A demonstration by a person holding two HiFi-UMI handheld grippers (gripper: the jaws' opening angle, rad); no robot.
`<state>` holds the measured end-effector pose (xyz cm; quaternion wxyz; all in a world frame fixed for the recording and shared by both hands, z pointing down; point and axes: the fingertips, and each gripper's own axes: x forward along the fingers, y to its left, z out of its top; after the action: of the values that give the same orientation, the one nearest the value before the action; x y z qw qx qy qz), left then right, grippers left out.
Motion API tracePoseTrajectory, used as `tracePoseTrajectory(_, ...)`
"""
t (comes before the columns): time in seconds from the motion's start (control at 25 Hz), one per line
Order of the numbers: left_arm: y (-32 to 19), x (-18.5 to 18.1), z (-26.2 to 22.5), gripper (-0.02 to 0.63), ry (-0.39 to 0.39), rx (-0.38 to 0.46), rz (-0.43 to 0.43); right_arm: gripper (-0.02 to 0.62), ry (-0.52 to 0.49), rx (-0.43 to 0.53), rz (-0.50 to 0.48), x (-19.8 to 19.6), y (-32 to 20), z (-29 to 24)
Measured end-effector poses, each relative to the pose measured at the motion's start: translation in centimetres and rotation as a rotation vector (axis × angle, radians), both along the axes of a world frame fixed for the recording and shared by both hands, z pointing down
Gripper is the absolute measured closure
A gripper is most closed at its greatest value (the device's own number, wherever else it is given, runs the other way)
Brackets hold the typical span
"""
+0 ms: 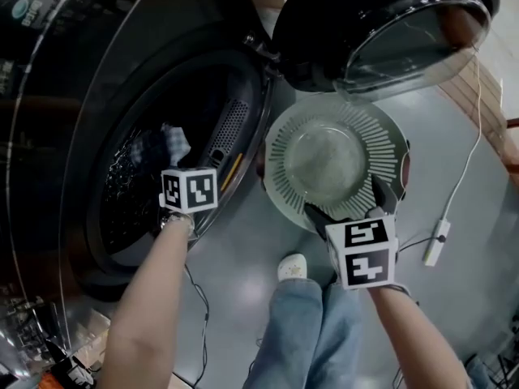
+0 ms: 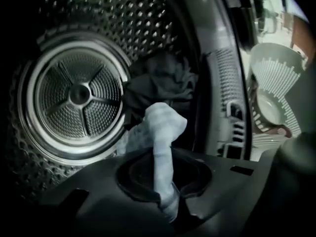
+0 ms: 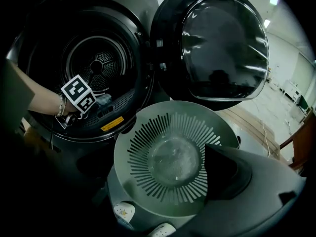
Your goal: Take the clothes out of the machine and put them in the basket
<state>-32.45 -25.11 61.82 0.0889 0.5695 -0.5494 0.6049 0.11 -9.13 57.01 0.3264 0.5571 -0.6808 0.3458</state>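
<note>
Inside the machine's drum [image 2: 74, 93], my left gripper [image 2: 169, 204] is shut on a pale blue cloth [image 2: 163, 127] that stands up from between its jaws. Dark clothes [image 2: 158, 83] lie bunched behind it against the drum wall. In the head view the left gripper [image 1: 177, 159] reaches through the round opening, the pale cloth [image 1: 174, 142] at its tip. My right gripper [image 1: 353, 209] is shut on the near rim of the round slotted grey basket [image 1: 284, 152], held up just right of the opening. The basket [image 3: 143, 157] looks empty, and one jaw of the right gripper [image 3: 222, 181] lies over its inner wall.
The machine's round door [image 1: 389, 23] stands open to the right, above the basket. The person's legs and a white shoe [image 1: 292, 266] are below the basket on the grey floor. A white cable with a small box [image 1: 435, 241] hangs at the right.
</note>
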Motion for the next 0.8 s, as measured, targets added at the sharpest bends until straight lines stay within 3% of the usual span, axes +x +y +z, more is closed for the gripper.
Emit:
tracePoseTrajectory(0.16, 0.3, 1.4, -2.2, 0.568, 0.016, 0.059, 0.021, 0.028, 0.004, -0.003, 0.005, 0.7, 0.7, -1.0)
tracePoseTrajectory(0.36, 1.0, 3.6, -5.3, 0.568, 0.127, 0.122, 0.007, 0.028, 0.006, 0.002, 0.025, 1.9, 1.4, -2.3)
tracePoseTrajectory(0.8, 4.6, 11.5, -8.1, 0.568, 0.314, 0.135, 0.100, 0.028, 0.012, 0.001, 0.072, 4.0, 3.1, -3.1)
